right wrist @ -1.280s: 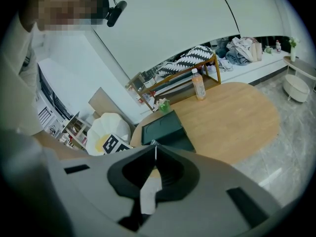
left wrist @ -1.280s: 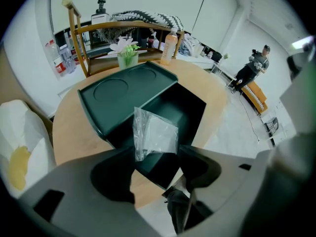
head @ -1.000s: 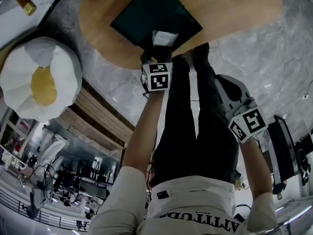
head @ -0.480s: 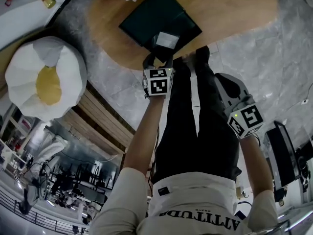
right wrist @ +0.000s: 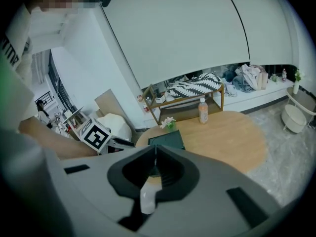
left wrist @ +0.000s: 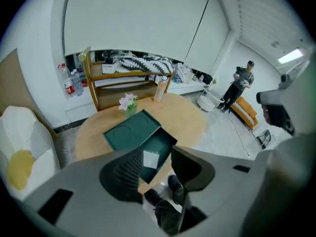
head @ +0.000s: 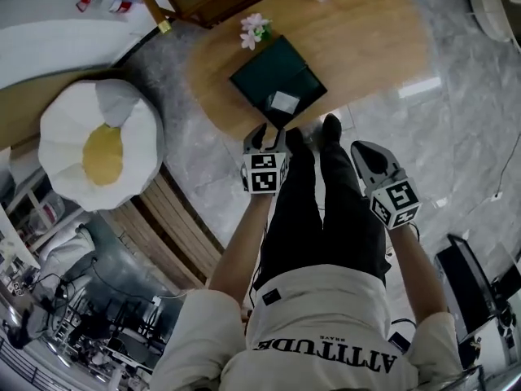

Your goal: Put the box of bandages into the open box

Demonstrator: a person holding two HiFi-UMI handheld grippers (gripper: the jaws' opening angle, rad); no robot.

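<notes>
Bandage box (head: pixel 283 102) lies inside open green box (head: pixel 303 88), upper centre of frame, just ahead of left gripper (head: pixel 264 133); its empty jaws are closing. Right gripper (head: pixel 363 148) pressed together, farther off.

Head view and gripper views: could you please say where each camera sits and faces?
Head view: on the person's head, facing steeply down at the table and box; arms, legs, left gripper, right gripper show.
Left gripper view: on the left gripper, facing along its closing, empty fingers at the box; shoes show.
Right gripper view: on the right gripper, facing over its shut fingers toward the table; the left forearm shows.
All three see the table and box.
</notes>
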